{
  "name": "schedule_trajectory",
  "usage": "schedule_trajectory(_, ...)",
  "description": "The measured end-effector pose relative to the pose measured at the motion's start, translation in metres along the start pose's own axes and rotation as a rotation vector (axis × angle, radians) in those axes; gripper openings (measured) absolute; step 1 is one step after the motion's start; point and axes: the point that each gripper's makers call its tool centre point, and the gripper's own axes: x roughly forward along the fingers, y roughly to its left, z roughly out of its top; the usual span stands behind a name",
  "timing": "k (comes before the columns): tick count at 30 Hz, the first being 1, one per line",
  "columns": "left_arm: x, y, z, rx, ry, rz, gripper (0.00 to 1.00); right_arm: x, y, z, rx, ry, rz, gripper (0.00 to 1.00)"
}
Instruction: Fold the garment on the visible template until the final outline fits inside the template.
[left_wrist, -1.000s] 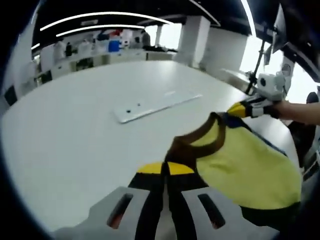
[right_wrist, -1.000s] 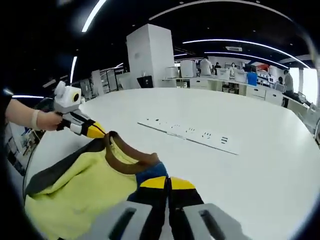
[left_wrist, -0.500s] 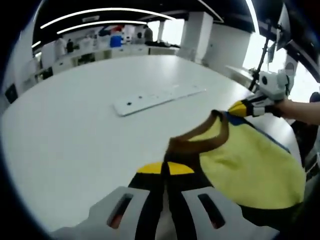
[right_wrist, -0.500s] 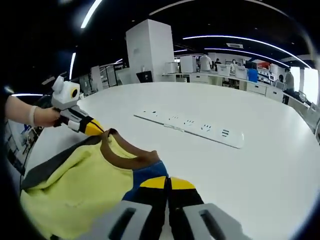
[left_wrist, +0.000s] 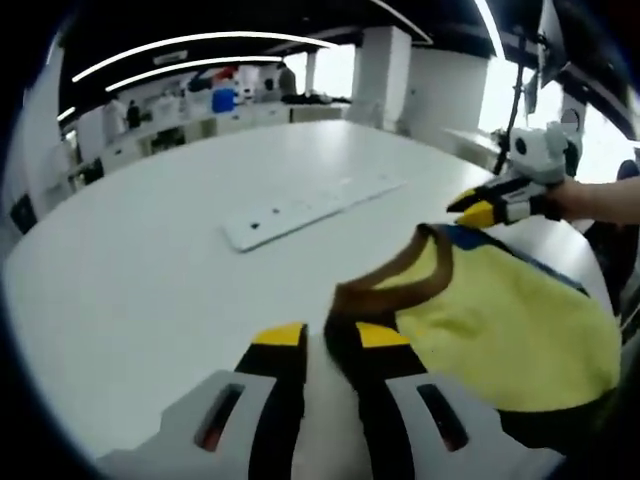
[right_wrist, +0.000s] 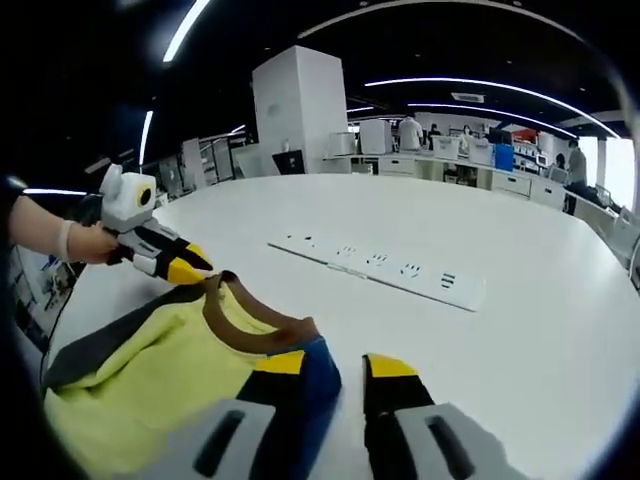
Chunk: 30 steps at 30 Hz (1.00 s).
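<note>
Both your left gripper (left_wrist: 320, 345) and right gripper (right_wrist: 335, 372) have fingers spread, gripping nothing; the yellow garment (right_wrist: 150, 375) lies unfolded on the surface (right_wrist: 480, 330) just beside them. Folding remains.

Soft cloth garment (left_wrist: 500, 310), glossy table (left_wrist: 150, 270)

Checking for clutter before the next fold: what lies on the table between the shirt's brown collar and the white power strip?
Bare white table; nothing lies between the collar and power strip in the right gripper view.
</note>
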Motion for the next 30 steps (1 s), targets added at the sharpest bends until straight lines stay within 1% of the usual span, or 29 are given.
schedule_trajectory(2,-0.002,-0.004,0.004,0.007,-0.008,-0.005,0.24,-0.004,0.002,0.004,-0.005,-0.005,0.0,0.3)
schedule_trajectory(3,-0.001,-0.003,0.004,0.01,-0.006,-0.005,0.27,-0.005,0.003,0.005,-0.008,-0.004,0.002,0.32)
schedule_trajectory(5,-0.003,-0.008,0.006,0.017,-0.006,-0.017,0.33,-0.004,0.003,0.001,-0.014,0.002,0.008,0.35)
schedule_trajectory(12,-0.013,-0.023,0.01,0.038,-0.016,-0.04,0.43,-0.016,0.012,0.005,-0.021,-0.009,0.025,0.48)
schedule_trajectory(15,-0.017,-0.028,0.012,0.033,-0.019,-0.055,0.45,-0.026,0.02,0.004,-0.026,-0.007,0.027,0.49)
schedule_trajectory(18,-0.026,-0.036,0.016,0.031,-0.033,-0.062,0.46,-0.026,0.017,0.007,-0.023,-0.018,0.032,0.49)
schedule_trajectory(21,-0.032,-0.04,0.018,0.034,-0.043,-0.072,0.46,-0.038,0.023,0.011,-0.031,-0.031,0.036,0.49)
schedule_trajectory(23,-0.037,-0.045,0.02,0.037,-0.054,-0.08,0.47,-0.038,0.021,0.013,-0.028,-0.035,0.035,0.49)
schedule_trajectory(24,-0.04,-0.047,0.02,0.042,-0.054,-0.082,0.47,-0.046,0.026,0.013,-0.029,-0.043,0.036,0.49)
schedule_trajectory(26,-0.045,-0.049,0.019,0.045,-0.054,-0.088,0.48,-0.054,0.03,0.013,-0.031,-0.049,0.038,0.49)
schedule_trajectory(30,-0.057,-0.061,0.019,0.043,-0.062,-0.096,0.49,-0.073,0.041,0.007,-0.055,-0.038,0.039,0.49)
